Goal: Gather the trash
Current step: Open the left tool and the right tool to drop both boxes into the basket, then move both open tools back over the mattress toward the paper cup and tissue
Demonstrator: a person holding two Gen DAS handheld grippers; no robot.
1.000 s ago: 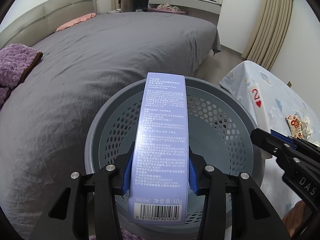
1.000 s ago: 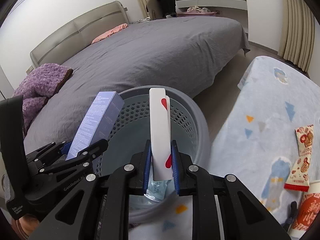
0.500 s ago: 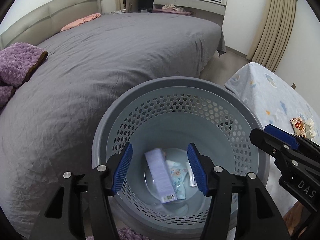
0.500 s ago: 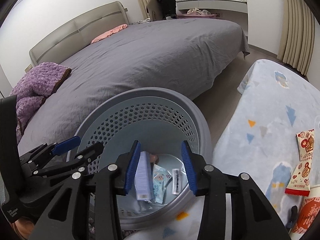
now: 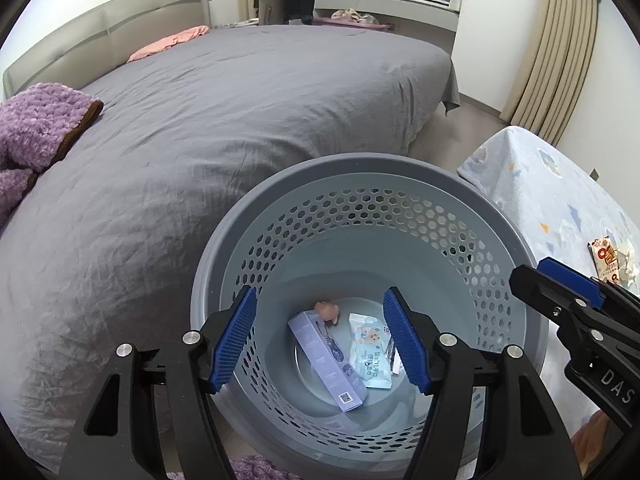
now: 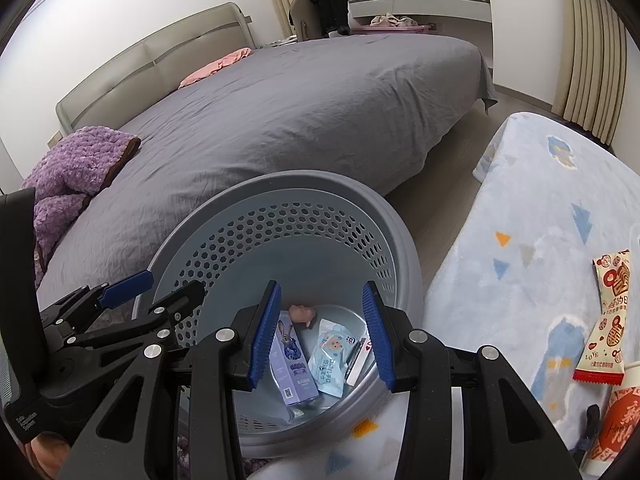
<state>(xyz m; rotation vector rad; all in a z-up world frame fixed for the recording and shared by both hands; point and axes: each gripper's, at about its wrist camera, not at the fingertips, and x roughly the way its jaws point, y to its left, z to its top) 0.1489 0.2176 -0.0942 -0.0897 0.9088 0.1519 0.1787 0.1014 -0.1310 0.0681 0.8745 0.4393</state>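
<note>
A: Nearest in the left wrist view, the left claw (image 5: 320, 344) gapes wide at bottom centre with nothing between its blue pads (image 5: 234, 342).

B: Same in the right wrist view: the right claw (image 6: 322, 334) is spread wide and empty, low in the frame. The left one shows again at its lower left, also parted.

A: Just beyond both sits the grey perforated basket (image 5: 360, 168). On its floor lie a lilac carton (image 5: 326, 360), a pale blue wipes packet (image 5: 370, 350) to its right, and a small pink lump (image 5: 327, 311) above them.

B: My view shows the carton's printed rabbit face (image 6: 289, 346), which yours does not. It also shows a slim white card box (image 6: 360, 356) with a red mark beside the packet; in yours only a sliver peeks past the right pad.

A: At my right edge the desk (image 5: 560, 200), draped in a light blue cloth, carries one crumpled snack wrapper (image 5: 610, 258).

B: Mine shows more of that desk: two red-and-cream wrappers (image 6: 612, 312) and a red cup (image 6: 612, 436) in the lower right corner.

A: Farthest back, the grey bed (image 5: 240, 112) fills the middle, with a purple blanket (image 5: 36, 132) at the left edge and a pink cloth (image 5: 170, 42) near the headboard.
</note>
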